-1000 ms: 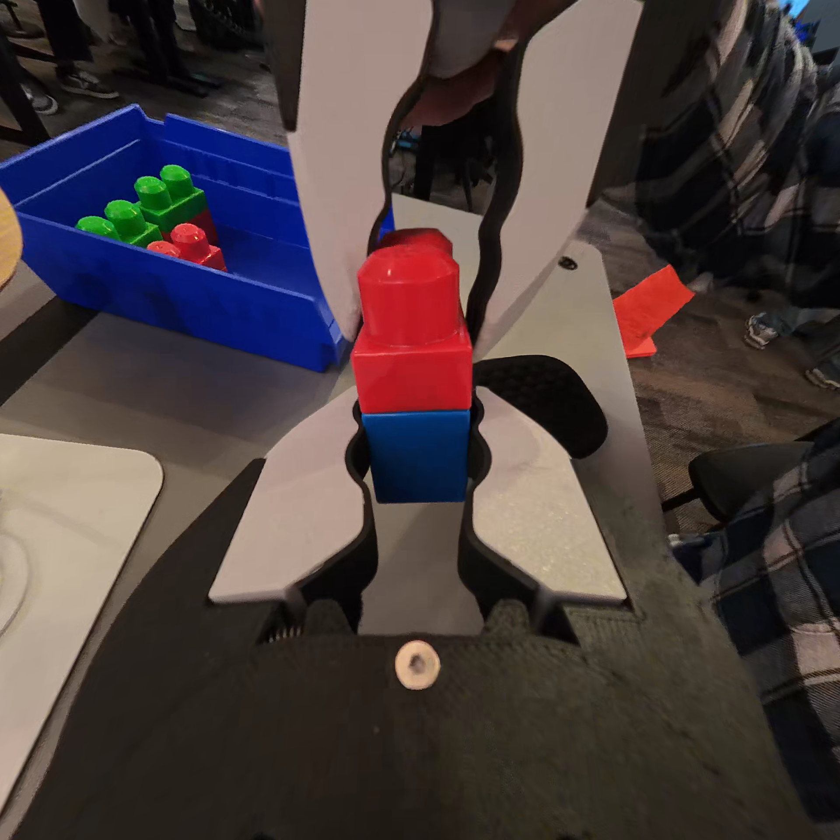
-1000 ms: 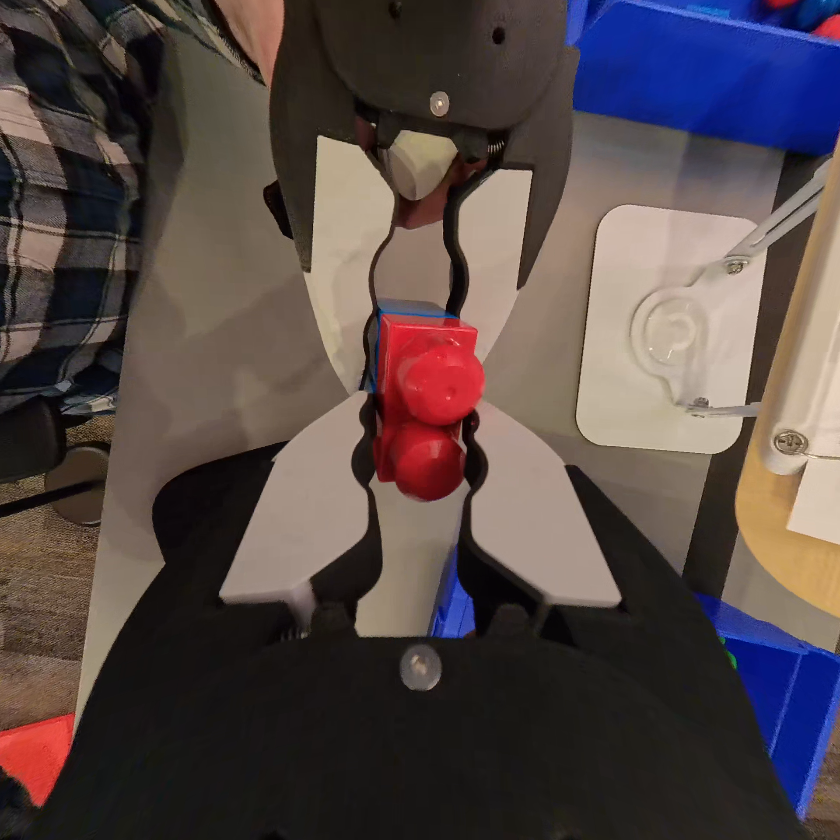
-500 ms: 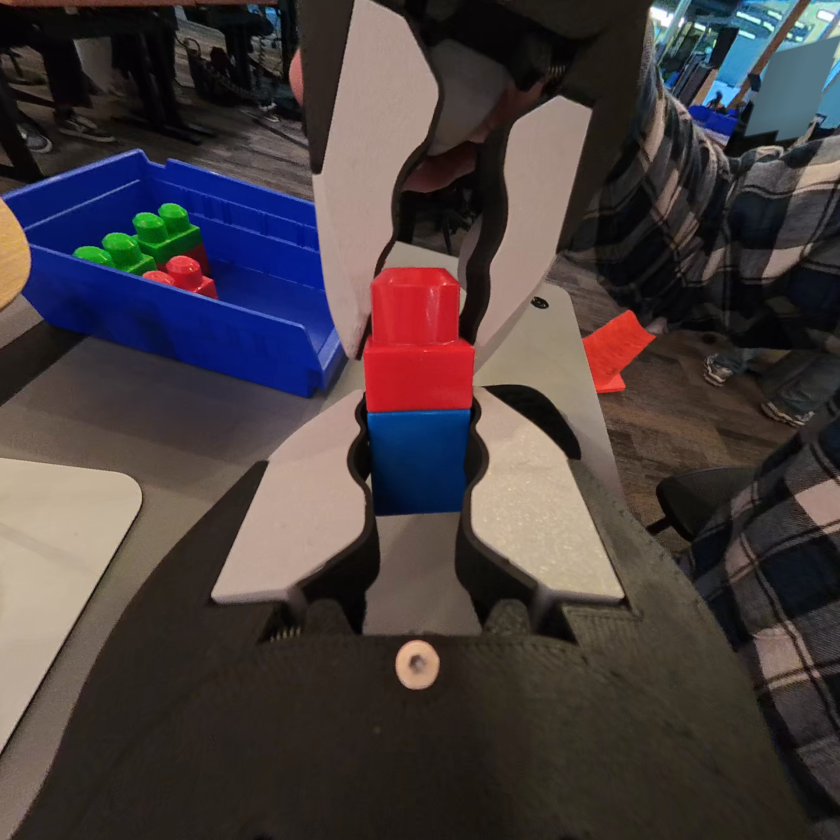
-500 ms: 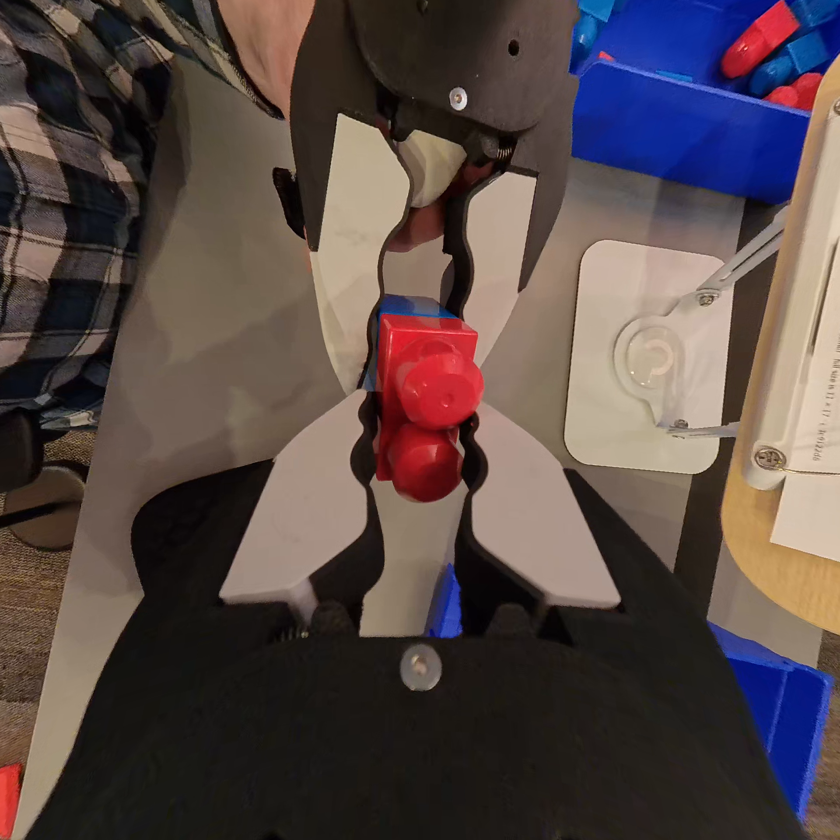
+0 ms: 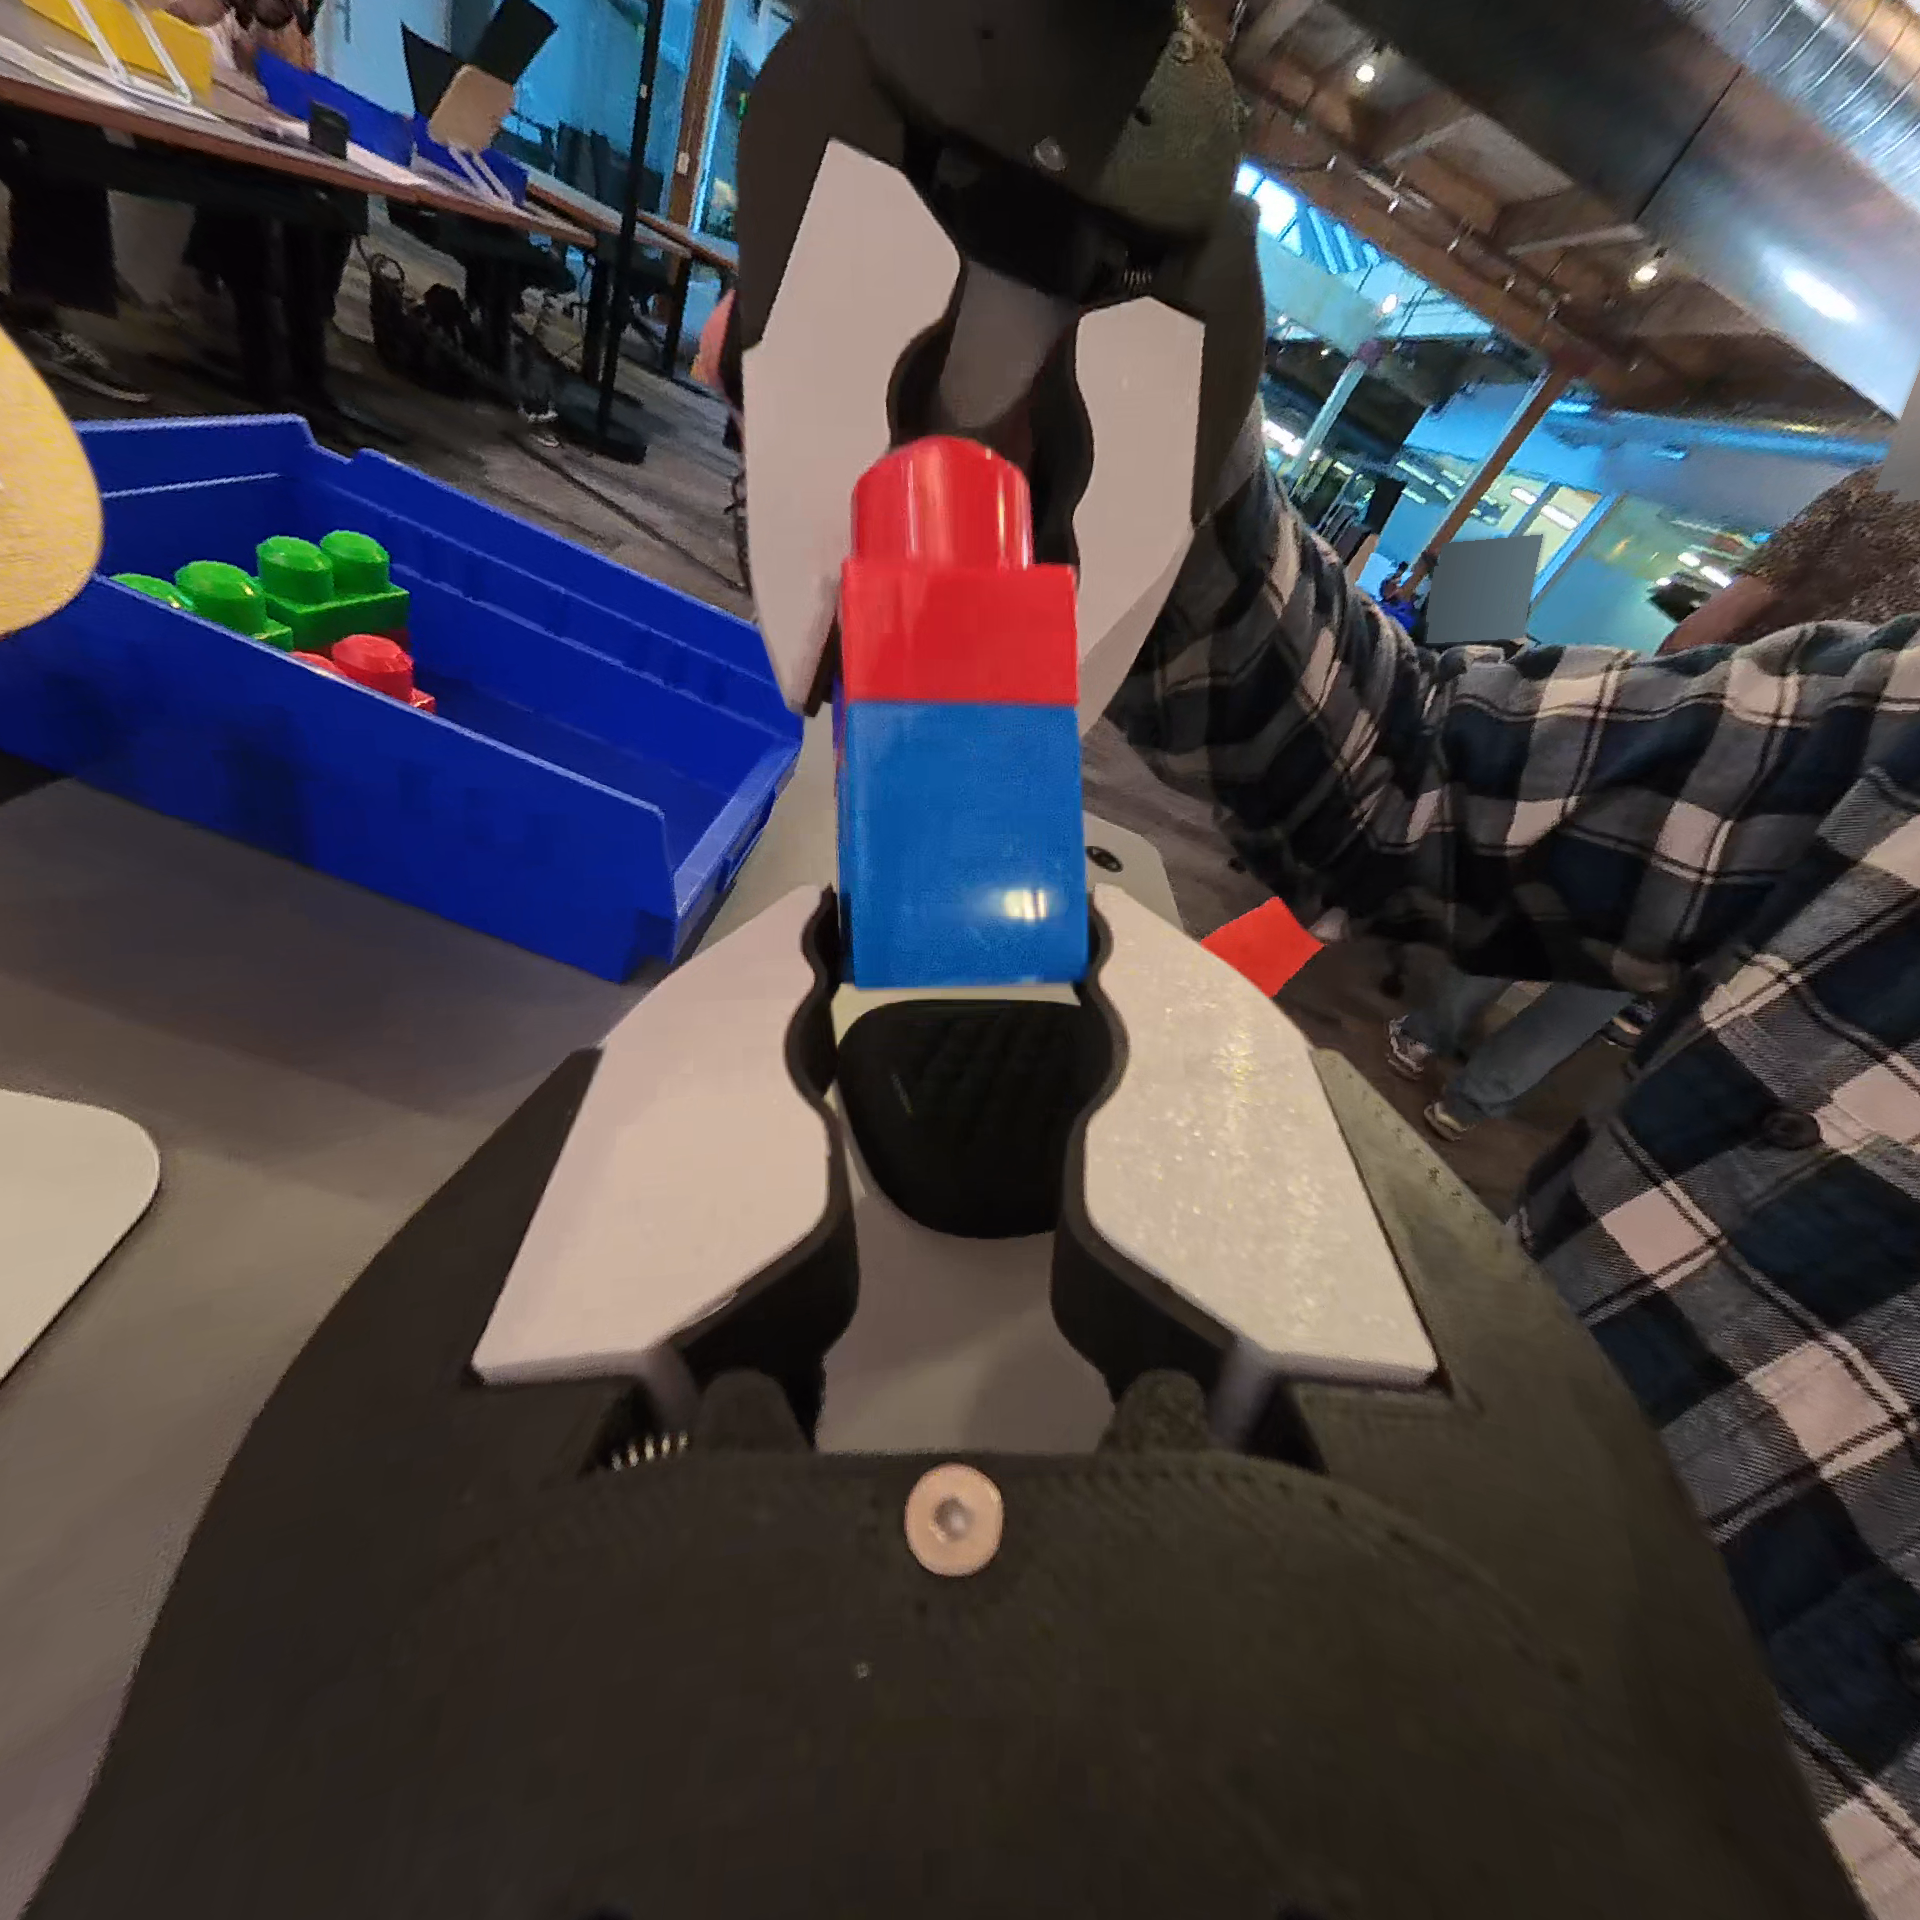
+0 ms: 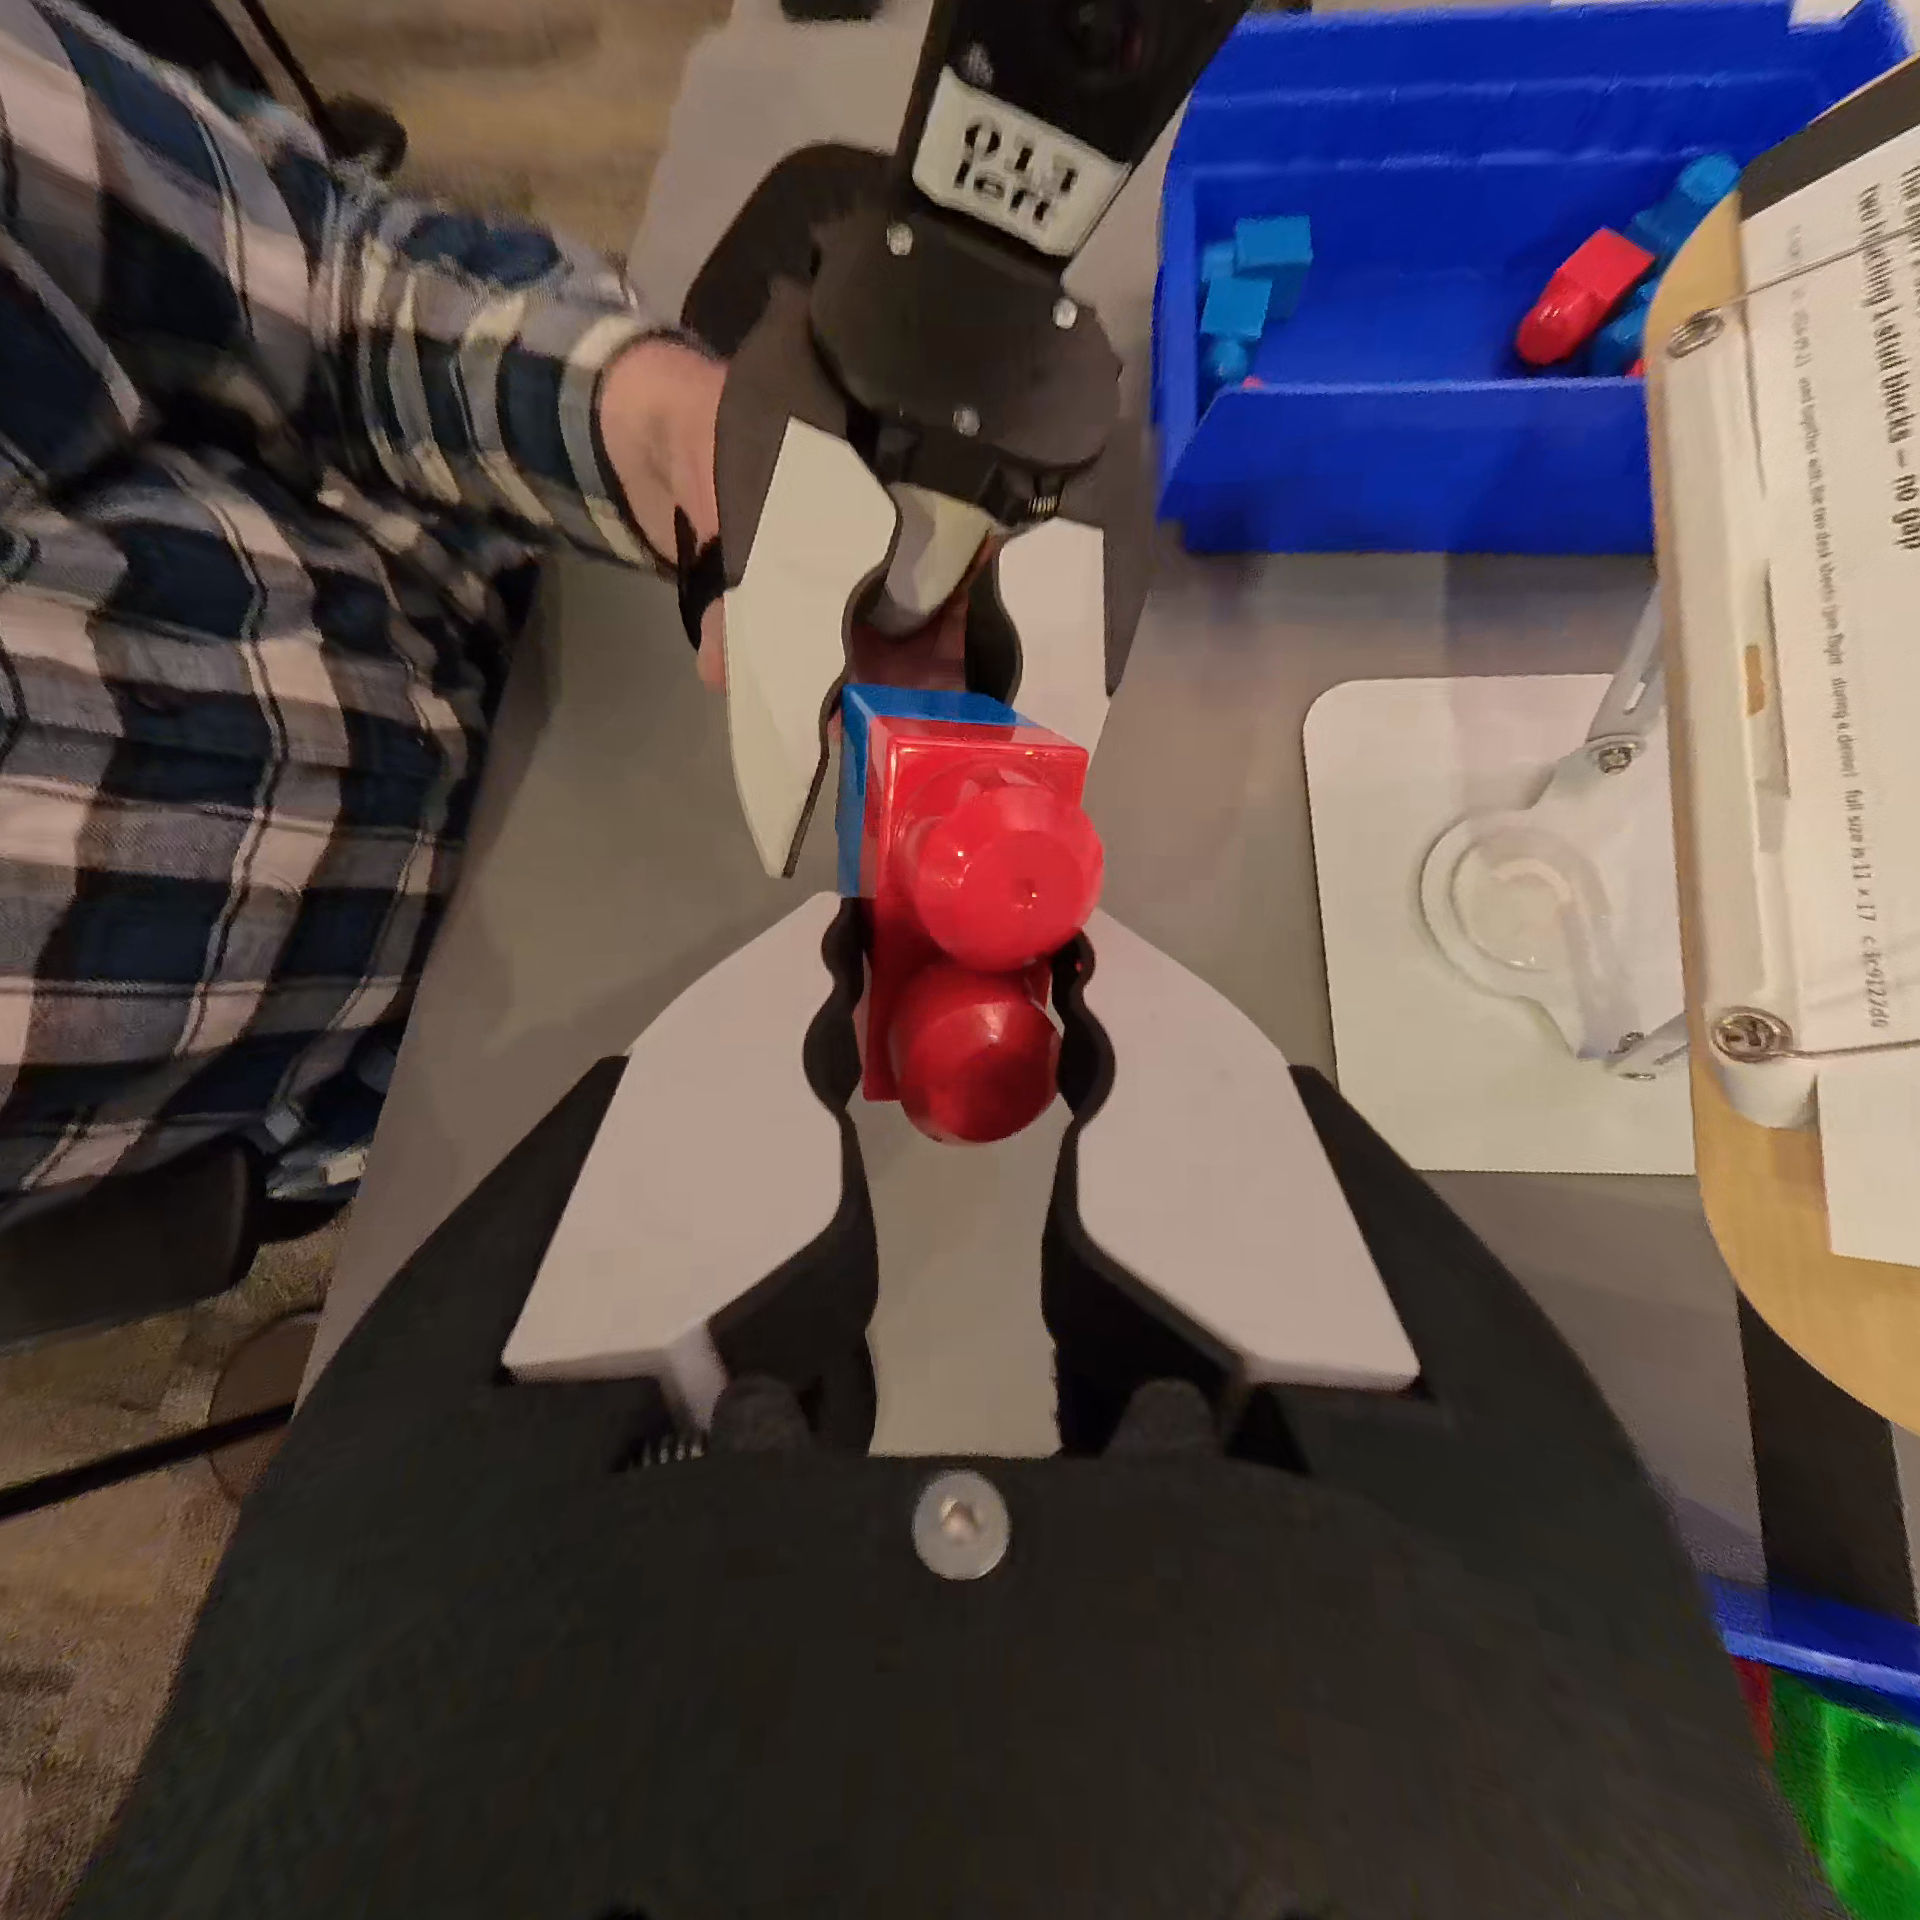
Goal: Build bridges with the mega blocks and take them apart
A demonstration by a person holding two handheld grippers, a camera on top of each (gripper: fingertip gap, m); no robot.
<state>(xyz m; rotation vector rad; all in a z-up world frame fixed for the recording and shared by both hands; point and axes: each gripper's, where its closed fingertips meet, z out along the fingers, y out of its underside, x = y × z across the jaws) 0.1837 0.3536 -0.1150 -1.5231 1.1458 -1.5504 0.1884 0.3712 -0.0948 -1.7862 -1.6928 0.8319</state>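
A red two-stud block (image 6: 977, 883) sits on a blue block (image 6: 857, 800), and the two are joined. My right gripper (image 6: 961, 920) is shut on the red block, with both pads against its sides. In the left wrist view it comes down from above onto the red block (image 5: 956, 623). The blue block (image 5: 961, 842) stands between the very tips of my left gripper (image 5: 956, 935). A thin dark gap shows at the left pad, so that gripper is open around it. The stack is off the grey table (image 5: 260, 1039).
A blue bin (image 5: 416, 790) at the left holds green and red blocks (image 5: 312, 592). Another blue bin (image 6: 1403, 468) holds blue and red blocks. A white pad (image 6: 1382, 1039) and a wooden board with papers (image 6: 1766, 1195) lie to the right. A person's plaid sleeve (image 5: 1507, 790) is close by. The grippers are tip to tip, or close to it.
The left jaws have eased apart. The blue block has slid from deep between them out to their tips, carried by the right gripper's hold on the red block. Both views have tilted.
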